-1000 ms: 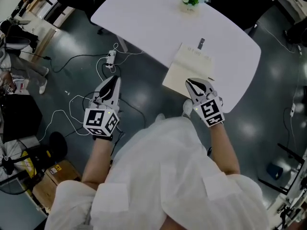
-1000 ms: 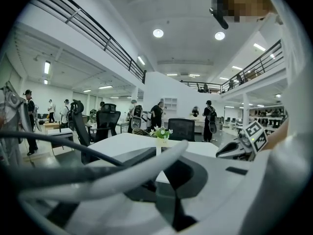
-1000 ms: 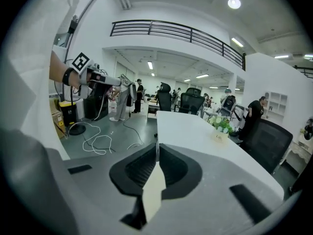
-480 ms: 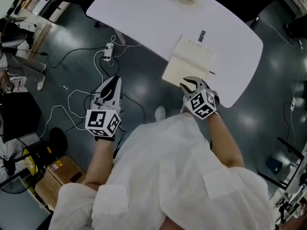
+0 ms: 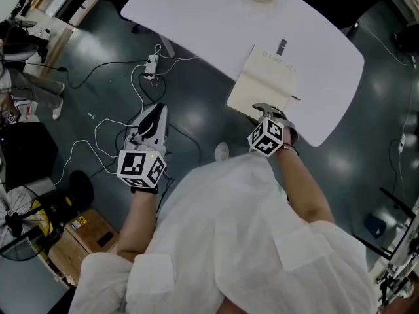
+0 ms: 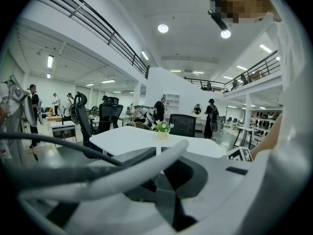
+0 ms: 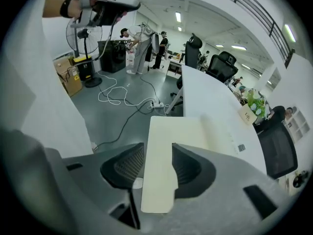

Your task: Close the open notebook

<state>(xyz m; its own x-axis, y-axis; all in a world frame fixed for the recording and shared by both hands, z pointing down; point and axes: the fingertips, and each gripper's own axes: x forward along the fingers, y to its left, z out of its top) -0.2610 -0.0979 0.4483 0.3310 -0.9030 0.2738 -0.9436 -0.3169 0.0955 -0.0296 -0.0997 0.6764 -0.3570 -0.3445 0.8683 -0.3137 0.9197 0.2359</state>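
White bench [image 5: 196, 25] carries the open notebook [image 5: 270, 82] at its near edge, one corner overhanging. The right tool [image 5: 263, 108] has just been opening; its jaws stand spread, the notebook's near leaf between them. The left tool [image 5: 155, 110], pressed together and empty, hangs over the grey floor [image 5: 98, 51].

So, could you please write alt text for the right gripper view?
The right gripper, its jaws just opened, straddles the near edge of an open cream notebook on a white table; cables trail over the grey floor beyond.
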